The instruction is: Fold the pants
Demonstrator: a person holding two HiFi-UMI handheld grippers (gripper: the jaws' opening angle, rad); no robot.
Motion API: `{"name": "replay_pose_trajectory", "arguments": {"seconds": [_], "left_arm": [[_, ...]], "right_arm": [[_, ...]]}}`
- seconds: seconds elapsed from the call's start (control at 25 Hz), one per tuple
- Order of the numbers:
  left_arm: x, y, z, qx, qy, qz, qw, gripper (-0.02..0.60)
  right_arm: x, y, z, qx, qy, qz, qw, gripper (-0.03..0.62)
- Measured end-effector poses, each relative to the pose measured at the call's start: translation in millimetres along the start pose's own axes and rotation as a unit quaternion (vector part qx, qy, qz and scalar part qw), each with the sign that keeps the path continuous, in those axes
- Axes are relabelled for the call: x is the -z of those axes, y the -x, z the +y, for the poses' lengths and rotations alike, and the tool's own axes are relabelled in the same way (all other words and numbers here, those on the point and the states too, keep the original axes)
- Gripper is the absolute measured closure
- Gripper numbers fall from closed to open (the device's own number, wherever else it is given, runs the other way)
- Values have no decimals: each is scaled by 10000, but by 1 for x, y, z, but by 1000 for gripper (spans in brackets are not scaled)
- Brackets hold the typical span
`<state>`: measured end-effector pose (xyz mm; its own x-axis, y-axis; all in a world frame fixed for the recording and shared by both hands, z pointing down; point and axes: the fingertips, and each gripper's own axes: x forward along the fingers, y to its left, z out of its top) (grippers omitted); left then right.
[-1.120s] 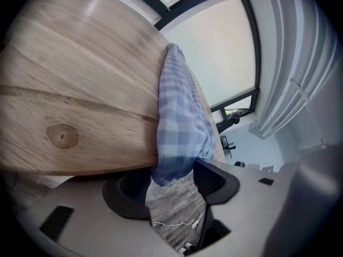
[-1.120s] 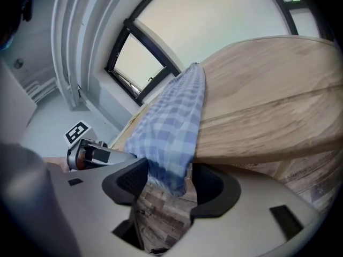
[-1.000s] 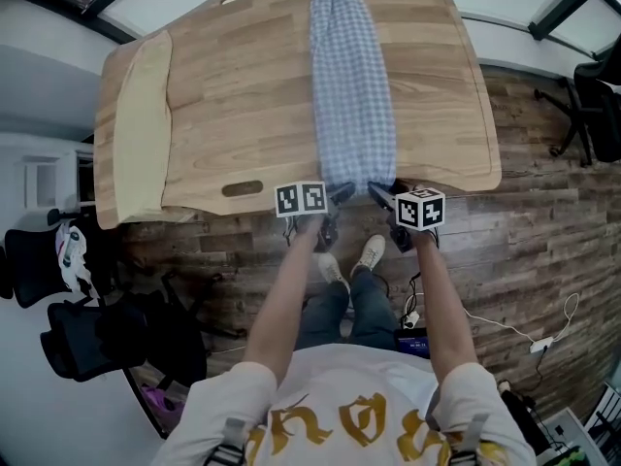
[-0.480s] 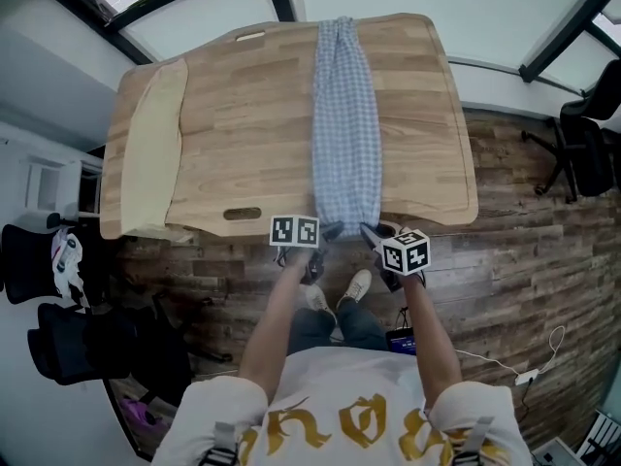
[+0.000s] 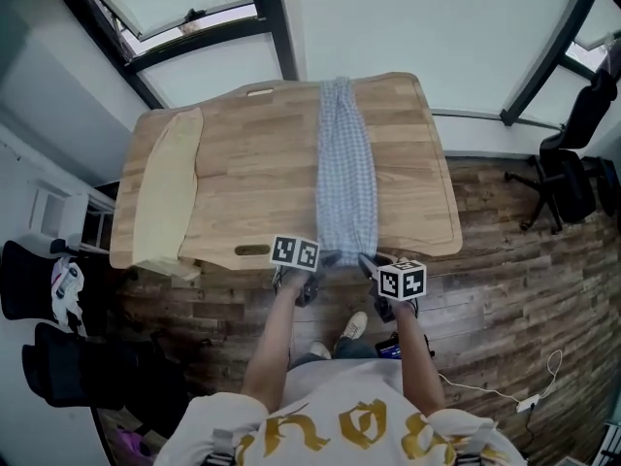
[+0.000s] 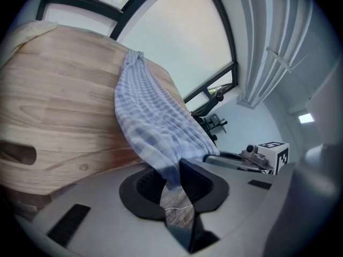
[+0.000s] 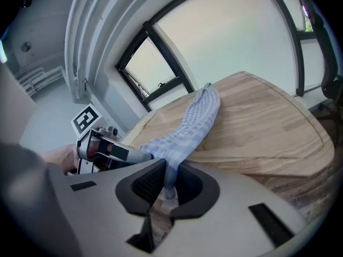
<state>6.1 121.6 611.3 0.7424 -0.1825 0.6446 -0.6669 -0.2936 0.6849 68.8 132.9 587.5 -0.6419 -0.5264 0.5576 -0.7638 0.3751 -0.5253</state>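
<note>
Blue-checked pants (image 5: 346, 178) lie lengthwise on the wooden table (image 5: 252, 168), from its far edge to its near edge. My left gripper (image 5: 327, 258) is shut on the left corner of the pants' near end, and my right gripper (image 5: 366, 259) is shut on the right corner. In the left gripper view the cloth (image 6: 153, 125) runs down from the table into the closed jaws (image 6: 172, 180), with the right gripper (image 6: 252, 157) beside it. The right gripper view shows the cloth (image 7: 187, 119) pinched the same way (image 7: 168, 183), lifted off the table edge.
A beige folded cloth (image 5: 165, 187) lies along the table's left end. A slot handle (image 5: 250, 250) is cut near the table's front edge. Office chairs stand at left (image 5: 58, 357) and right (image 5: 572, 163). A cable (image 5: 524, 401) lies on the plank floor.
Both grippers have closed on the pants' near end and risen with it off the table edge. The table now looks smaller and farther away in the head view.
</note>
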Motion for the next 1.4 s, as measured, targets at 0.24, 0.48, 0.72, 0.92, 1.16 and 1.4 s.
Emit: {"name": "replay_pose_trajectory", "arguments": {"seconds": [0.24,0.48,0.72,0.92,1.16,1.4], "left_arm": [[-8,40,-21,100,-332,-298,9990,485],[-3,73,-38,74,-764,-318,9965,485],[18,96,-61,260,-953,-415,9942,483],[35,122,-84,455,-1189,-519,9905,484],[65,156,-110,577,-1507,-468,9858,483],[80,171,-117,658,-1592,-547,9835,483]], "right_arm": [[-20,18,37,-45,169,-288,9994,539],[-19,33,67,-131,293,-501,9982,539],[-11,59,94,-115,355,-762,9964,539],[-7,87,125,-173,500,-1033,9932,539],[10,119,165,-310,655,-1258,9894,539],[19,129,182,-295,765,-1357,9873,539]]}}
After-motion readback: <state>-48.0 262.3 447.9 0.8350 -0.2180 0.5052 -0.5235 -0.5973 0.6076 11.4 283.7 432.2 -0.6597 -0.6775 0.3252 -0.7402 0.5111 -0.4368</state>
